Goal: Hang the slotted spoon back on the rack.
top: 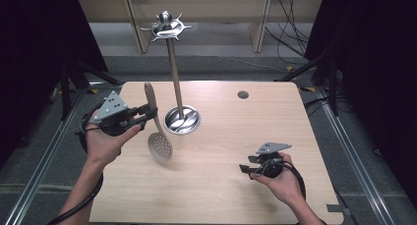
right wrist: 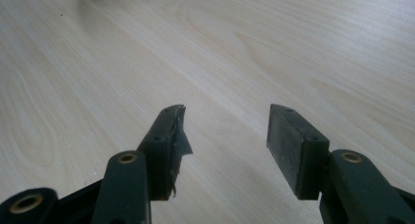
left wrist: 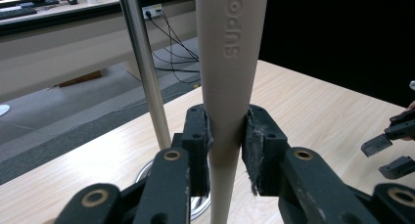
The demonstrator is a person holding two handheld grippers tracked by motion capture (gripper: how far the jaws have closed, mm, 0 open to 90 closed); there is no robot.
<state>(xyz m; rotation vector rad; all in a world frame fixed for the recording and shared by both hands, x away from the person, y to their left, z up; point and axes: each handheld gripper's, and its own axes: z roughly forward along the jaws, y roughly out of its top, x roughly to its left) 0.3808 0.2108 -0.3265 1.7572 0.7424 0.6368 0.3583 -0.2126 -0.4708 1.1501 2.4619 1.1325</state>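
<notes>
Left hand-held gripper: nearest the lens in the left gripper view, its two black padded jaws are pressed against opposite sides of the handle of the beige slotted spoon with a long tapering handle and a round perforated bowl; in the high view it sits at the left of the table, held in the person's left hand.
Spoon look: matte, pale beige, smooth; the handle widens upward and carries raised letters reading "SUPO" before the frame cuts them off; the bowl is a flat oval disc pierced with many small holes.
Spoon place: lifted clear of the table, handle end up and tilted slightly, bowl hanging down, gripped near mid-handle; its shadow falls on the wood below.
Utensil stand: a shiny steel stand with a round dished base, a thin upright pole and a crown of hooks on top rises just beside the spoon, on its right in the high view; the pole passes close to the left of the handle in the left gripper view.
Right hand-held gripper: jaws spread apart with nothing between them, above bare wood; in the high view it is low at the right, in the right hand, well apart from the spoon.
Table: light wooden table with rounded corners, a small grey round cap near its far edge.
</notes>
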